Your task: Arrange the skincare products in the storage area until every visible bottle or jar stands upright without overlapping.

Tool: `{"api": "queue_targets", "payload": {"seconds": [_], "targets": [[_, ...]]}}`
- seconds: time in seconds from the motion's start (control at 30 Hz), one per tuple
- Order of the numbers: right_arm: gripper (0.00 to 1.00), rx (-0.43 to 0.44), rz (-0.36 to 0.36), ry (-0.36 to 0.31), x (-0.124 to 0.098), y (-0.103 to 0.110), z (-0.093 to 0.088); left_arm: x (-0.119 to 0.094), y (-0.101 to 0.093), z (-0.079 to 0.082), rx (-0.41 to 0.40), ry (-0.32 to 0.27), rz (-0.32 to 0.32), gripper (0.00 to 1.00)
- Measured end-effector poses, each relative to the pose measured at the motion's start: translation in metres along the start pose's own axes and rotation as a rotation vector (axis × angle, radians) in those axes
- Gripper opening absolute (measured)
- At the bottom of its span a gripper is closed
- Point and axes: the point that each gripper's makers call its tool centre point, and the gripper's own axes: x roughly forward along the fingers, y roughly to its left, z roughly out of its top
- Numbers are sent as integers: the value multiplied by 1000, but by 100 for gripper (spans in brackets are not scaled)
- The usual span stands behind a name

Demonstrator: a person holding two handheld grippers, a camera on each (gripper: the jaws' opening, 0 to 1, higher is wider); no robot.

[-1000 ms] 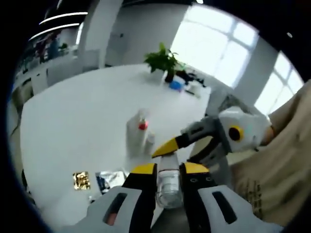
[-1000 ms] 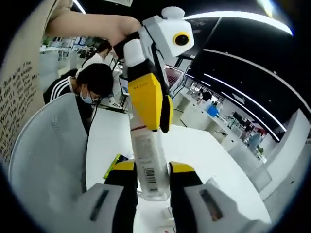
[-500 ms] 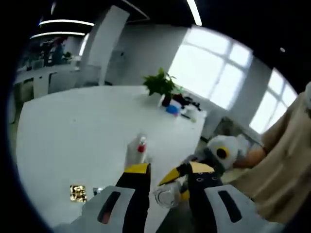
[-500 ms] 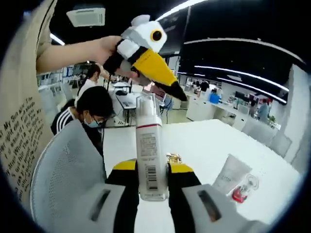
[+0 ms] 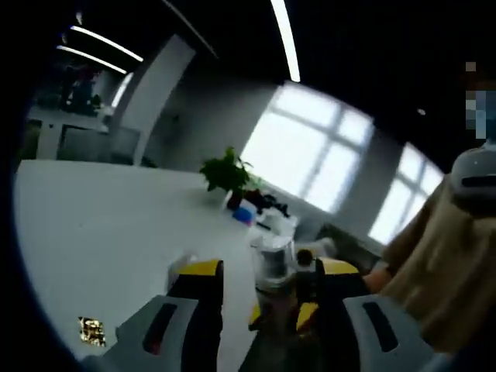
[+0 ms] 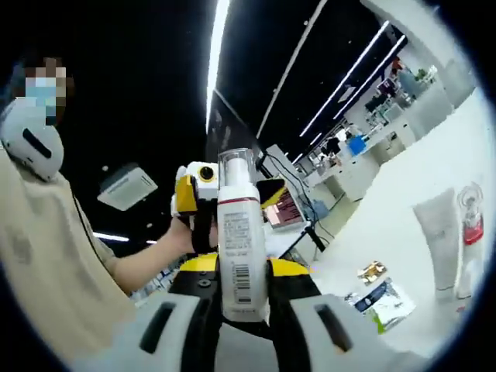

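- Right gripper (image 6: 242, 271) has its jaws clamped on a white pump bottle (image 6: 239, 240), upright.
- Left gripper (image 5: 260, 273) jaws spread apart, gripping nothing.
- White tube (image 6: 440, 236) stands on the table (image 6: 403, 240) at far right.

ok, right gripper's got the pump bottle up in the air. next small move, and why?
Probably lower the right gripper toward the white table and stand the pump bottle on a bare patch beside the white tube. The bottle is clamped upright between the jaws but held off the table, while the tube and a red-topped bottle already stand there, so the storage area seems the place to set it.
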Motion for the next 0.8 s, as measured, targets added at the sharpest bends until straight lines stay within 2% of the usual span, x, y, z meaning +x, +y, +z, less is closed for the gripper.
{"api": "queue_targets", "payload": {"seconds": [0.13, 0.23, 0.3, 0.37, 0.53, 0.67, 0.73, 0.8], "targets": [[21, 19, 21, 9, 2, 4, -2, 2, -11, 0, 15, -1, -51, 41], [21, 40, 35, 17, 2, 7, -4, 2, -14, -6, 77, 48, -52, 38], [21, 58, 36, 19, 1, 5, -4, 1, -18, -10, 84, 71, -63, 36], [21, 67, 41, 23, 1, 6, -5, 0, -18, -12, 89, 79, -56, 36], [21, 66, 55, 38, 0, 10, -10, -1, -11, -17, 86, 97, -31, 22], [22, 66, 59, 35, 0, 11, -8, 3, -14, -19, 66, 92, -44, 22], [22, 56, 43, 36, -2, 8, -8, 3, -12, -19, 60, 91, -40, 22], [22, 35, 0, 27, -4, 0, -6, 5, -6, -20, 71, 93, -4, 21]]}}
